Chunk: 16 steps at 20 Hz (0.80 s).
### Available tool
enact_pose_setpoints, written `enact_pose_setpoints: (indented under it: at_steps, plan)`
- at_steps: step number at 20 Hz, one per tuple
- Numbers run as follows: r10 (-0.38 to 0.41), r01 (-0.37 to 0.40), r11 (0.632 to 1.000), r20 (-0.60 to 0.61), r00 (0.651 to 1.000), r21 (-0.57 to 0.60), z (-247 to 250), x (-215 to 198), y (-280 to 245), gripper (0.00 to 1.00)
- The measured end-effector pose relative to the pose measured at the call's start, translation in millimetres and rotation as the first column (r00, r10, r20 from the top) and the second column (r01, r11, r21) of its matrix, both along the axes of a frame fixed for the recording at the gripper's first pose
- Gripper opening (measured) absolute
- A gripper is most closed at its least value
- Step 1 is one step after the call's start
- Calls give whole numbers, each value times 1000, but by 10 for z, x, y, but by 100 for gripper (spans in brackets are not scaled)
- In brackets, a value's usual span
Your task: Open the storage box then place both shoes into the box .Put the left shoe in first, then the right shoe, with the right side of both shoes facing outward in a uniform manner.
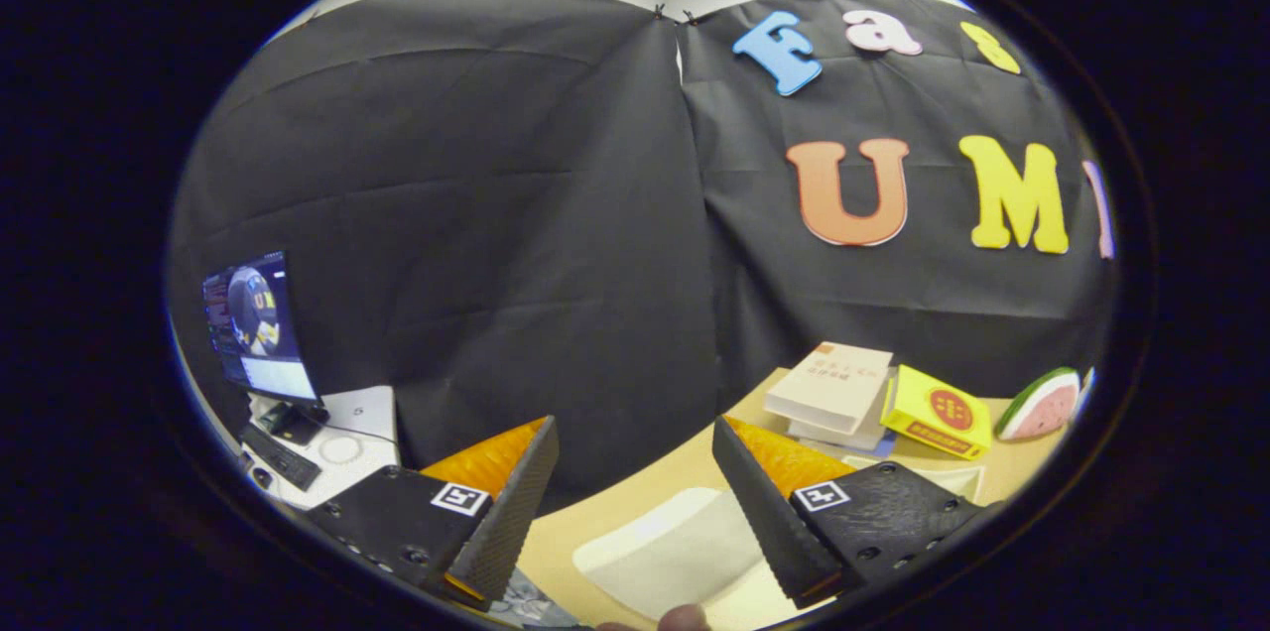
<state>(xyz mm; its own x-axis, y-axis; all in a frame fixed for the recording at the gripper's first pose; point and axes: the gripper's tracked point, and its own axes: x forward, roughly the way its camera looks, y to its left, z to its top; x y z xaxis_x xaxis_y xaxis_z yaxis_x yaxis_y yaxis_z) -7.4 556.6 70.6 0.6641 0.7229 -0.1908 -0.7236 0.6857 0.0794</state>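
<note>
A: Two fingers, wide apart, nothing between them. The claw [635, 502] is fully spread and grips nothing. It's tilted up toward the black cloth wall, prob. lifted clear of the counter [635, 497] before the approach.

B: Where's the storage box?

A: My guess is it's the pale, rounded white thing [675, 552] just ahead of the fingers, at 6 o'clock, lying on the tan counter. Could be the box lid or its top edge; can't say for sure from this angle. No shoes I can pick out.

B: What else is on there?

A: At 4 o'clock, beyond the right finger, a stack of books [833, 393], a yellow box [938, 413] just beside it and a watermelon slice toy [1042, 403] further out. Looks like clutter pushed to the back, leaving the near side free for work. At 8 o'clock, a monitor [253, 328] and keyboard [283, 457] on a separate white desk.

B: Any writing legible?

A: Top book's cover has print, and the yellow box a round red emblem plus a strip. Both too small to make out. Square markers sit on each finger mount.
</note>
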Motion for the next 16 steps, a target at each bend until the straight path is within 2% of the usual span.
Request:
enact_pose_setpoints:
  at_steps: [5, 9, 13, 16]
  plan:
    - [-122, 119, 992, 87, 989, 44, 223, 148, -892, 95]
    - [-215, 209, 976, 96, 972, 66, 246, 251, -1719, 95]
    - [-326, 321, 945, 103, 940, 57, 141, 398, -2666, 95]
    - [-429, 426, 903, 99, 898, 47, 35, 456, -3493, 95]
